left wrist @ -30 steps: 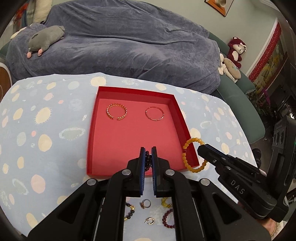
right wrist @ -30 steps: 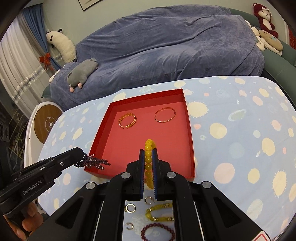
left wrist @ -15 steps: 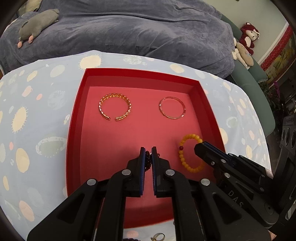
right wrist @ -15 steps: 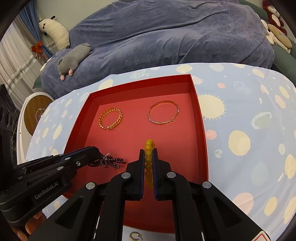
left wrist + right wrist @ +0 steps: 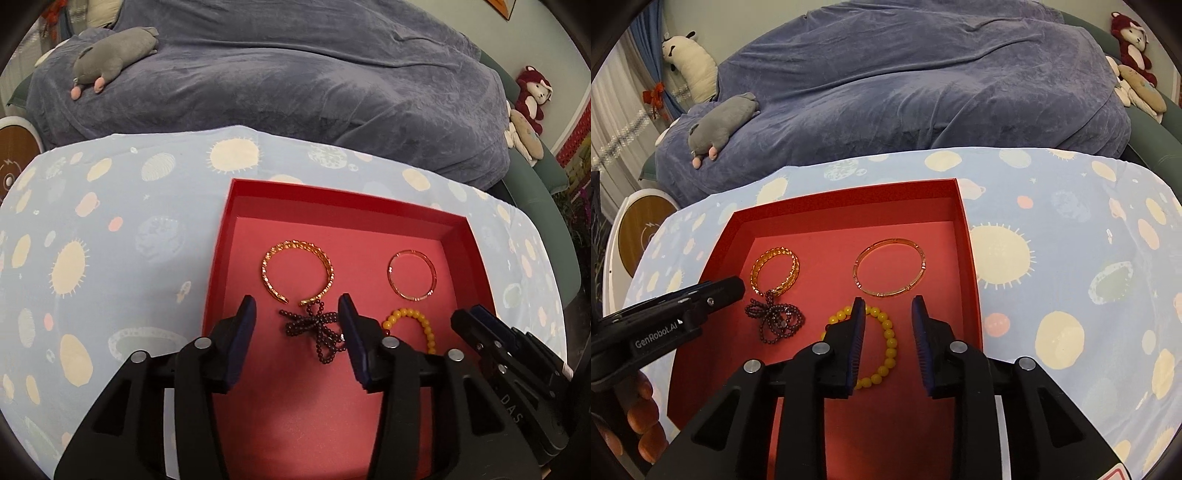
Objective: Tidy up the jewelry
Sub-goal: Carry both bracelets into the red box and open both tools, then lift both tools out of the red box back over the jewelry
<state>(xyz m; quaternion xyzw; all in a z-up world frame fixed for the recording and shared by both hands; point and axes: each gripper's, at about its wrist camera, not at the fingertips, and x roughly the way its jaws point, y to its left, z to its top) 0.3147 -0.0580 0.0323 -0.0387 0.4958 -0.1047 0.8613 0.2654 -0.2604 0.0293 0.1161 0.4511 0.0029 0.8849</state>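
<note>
Four pieces laid in the red tray: dark beaded strand between the released left fingers, yellow bead bracelet under the released right fingers, two gold bangles beyond; possibly more left outside, unseen.

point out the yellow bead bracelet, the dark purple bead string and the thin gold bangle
yellow bead bracelet (image 5: 888,336): right wrist view, beads on its right arc
dark purple bead string (image 5: 320,326): left wrist view, tangled middle
thin gold bangle (image 5: 911,283): right wrist view, near-right rim
</note>
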